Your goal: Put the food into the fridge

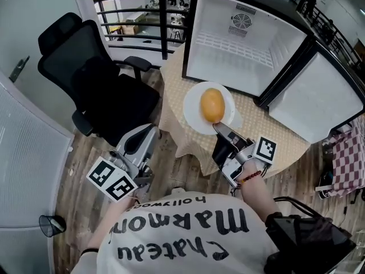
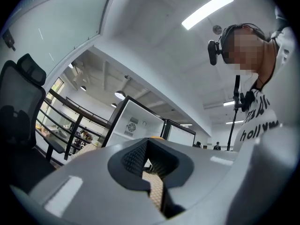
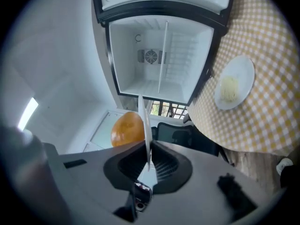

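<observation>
Right gripper (image 1: 219, 128): jaws closed on the rim of a white plate (image 1: 191, 104), which I hold in front of the open fridge (image 1: 245, 50), above the checked tablecloth (image 1: 274, 138). The task's food, one orange-coloured fruit (image 1: 213, 105), lies loose on that plate and is not yet inside the fridge. Left gripper (image 2: 151, 168): jaws narrowly apart with nothing between them, held low and well away from the fridge, near the office chair (image 1: 97, 87). Hazards, as I judge them: the plate is pinched at one edge only, so any roll of my wrist tilts it and the round fruit rolls off. So shallow a pinch may also slip under the load. The far rim may strike the fridge frame or the wire shelf (image 1: 239, 43) on entry. Count: two grippers; two plates, of which the second plate (image 3: 247, 69), bearing pale food (image 3: 229, 88), sits on the tablecloth before the fridge; one fruit; one fridge; one fridge door (image 1: 316, 99); one office chair.
</observation>
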`<state>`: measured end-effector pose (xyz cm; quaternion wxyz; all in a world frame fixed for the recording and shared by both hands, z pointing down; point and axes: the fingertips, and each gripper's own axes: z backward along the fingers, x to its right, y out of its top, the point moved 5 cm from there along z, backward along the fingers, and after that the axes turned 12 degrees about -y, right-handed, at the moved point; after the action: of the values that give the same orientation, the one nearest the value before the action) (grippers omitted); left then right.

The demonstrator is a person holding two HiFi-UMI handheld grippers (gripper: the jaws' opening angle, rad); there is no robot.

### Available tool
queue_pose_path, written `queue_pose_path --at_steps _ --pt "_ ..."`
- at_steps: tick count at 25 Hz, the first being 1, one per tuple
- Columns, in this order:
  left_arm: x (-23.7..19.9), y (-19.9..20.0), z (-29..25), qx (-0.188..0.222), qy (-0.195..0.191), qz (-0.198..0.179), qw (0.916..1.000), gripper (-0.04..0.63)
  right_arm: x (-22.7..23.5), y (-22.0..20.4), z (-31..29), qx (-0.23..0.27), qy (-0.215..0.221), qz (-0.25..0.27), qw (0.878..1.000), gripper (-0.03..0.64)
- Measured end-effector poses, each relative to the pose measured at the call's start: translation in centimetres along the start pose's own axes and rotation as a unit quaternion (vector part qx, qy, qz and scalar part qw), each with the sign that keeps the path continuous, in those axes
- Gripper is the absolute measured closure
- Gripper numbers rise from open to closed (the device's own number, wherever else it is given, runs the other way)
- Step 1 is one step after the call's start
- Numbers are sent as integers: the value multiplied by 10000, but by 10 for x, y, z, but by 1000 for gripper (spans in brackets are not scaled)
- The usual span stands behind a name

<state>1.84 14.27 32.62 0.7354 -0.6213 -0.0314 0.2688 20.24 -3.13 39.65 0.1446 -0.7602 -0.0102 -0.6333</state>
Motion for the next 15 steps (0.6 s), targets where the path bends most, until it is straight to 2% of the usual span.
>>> queue_pose_path --at_steps 3,7,15 --pt "-24 -2 -24 -125 141 -244 9995 594 12 27 -18 -3 -159 -94 9998 588" --pt "-49 -1 -44 -45 401 -739 9965 594 30 53 -38 47 -383 -278 9989 588" --pt "-112 -18 -84 -844 168 -599 9945 592 59 80 -82 189 -675 -433 9966 588"
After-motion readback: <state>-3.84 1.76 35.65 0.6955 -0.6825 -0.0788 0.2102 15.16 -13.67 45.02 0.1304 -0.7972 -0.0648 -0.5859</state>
